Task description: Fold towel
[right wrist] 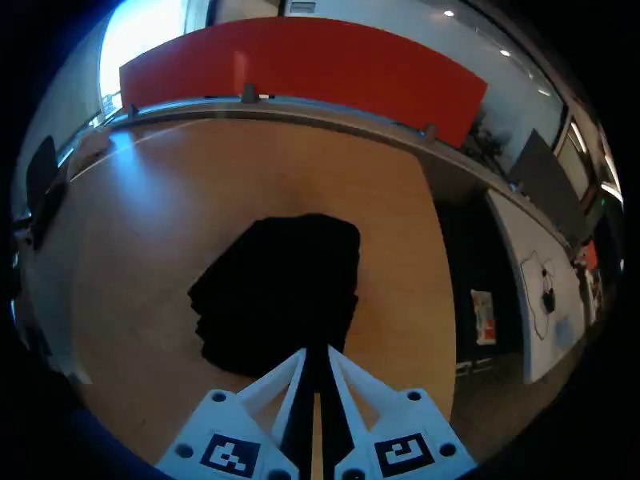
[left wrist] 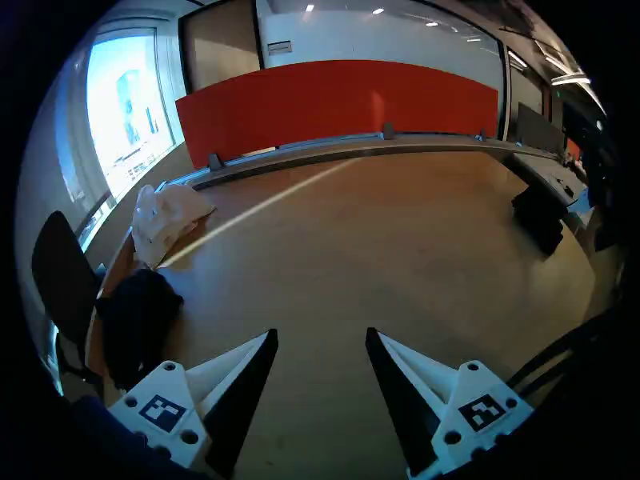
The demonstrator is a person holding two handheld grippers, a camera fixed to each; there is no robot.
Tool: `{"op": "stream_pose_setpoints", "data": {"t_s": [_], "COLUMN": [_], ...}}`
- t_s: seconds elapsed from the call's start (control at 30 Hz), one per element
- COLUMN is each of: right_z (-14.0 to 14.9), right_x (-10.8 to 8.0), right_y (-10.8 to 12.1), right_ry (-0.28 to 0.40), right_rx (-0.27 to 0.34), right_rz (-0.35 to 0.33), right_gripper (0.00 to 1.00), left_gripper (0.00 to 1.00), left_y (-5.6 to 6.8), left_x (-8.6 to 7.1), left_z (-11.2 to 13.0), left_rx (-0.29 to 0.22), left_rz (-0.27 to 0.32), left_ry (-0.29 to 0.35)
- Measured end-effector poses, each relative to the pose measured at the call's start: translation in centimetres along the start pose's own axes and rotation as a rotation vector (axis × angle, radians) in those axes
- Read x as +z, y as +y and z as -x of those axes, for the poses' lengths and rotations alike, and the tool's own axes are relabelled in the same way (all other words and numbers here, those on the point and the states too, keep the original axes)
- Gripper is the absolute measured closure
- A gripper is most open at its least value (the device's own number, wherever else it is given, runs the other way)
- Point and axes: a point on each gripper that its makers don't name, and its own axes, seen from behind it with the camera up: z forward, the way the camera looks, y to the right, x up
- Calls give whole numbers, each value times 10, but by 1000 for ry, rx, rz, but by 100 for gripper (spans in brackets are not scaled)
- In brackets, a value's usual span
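On the counter, the dark towel looks already folded compact; the right hand-held gripper sits pressed together at its near edge, the left hand-held gripper spread, empty

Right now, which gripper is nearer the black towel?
Right. The right gripper, shut, has its tips at the near edge of the black towel. The left gripper is open over bare wooden table, nothing between its fingers.

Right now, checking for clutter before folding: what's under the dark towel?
The dark towel lies on the wooden table, wood showing around it. Anything directly beneath is covered.
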Motion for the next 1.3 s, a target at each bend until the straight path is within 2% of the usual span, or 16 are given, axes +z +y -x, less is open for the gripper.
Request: {"op": "stream_pose_setpoints", "data": {"t_s": [0.2, 0.53, 0.93, 1.23, 1.3], "right_z": [17, 31, 39, 56, 58], "right_x": [11, 26, 29, 27, 26], "right_y": [8, 19, 21, 24, 23], "right_ry": [-35, -93, -106, -121, -119], "right_rx": [46, 55, 62, 77, 82], "right_rz": [29, 77, 89, 129, 129], "right_gripper": [95, 95, 95, 78, 63], "left_gripper": [19, 19, 19, 19, 19], "left_y": [0, 0, 0, 0, 0], "left_x": [-2, -3, -2, -2, -2], "left_z": [1, 2, 1, 2, 2], "left_rx": [2, 5, 6, 3, 2], "left_rz": [-4, -9, -10, -10, -10], "left_ry": [-2, -6, -8, -9, -10]}}
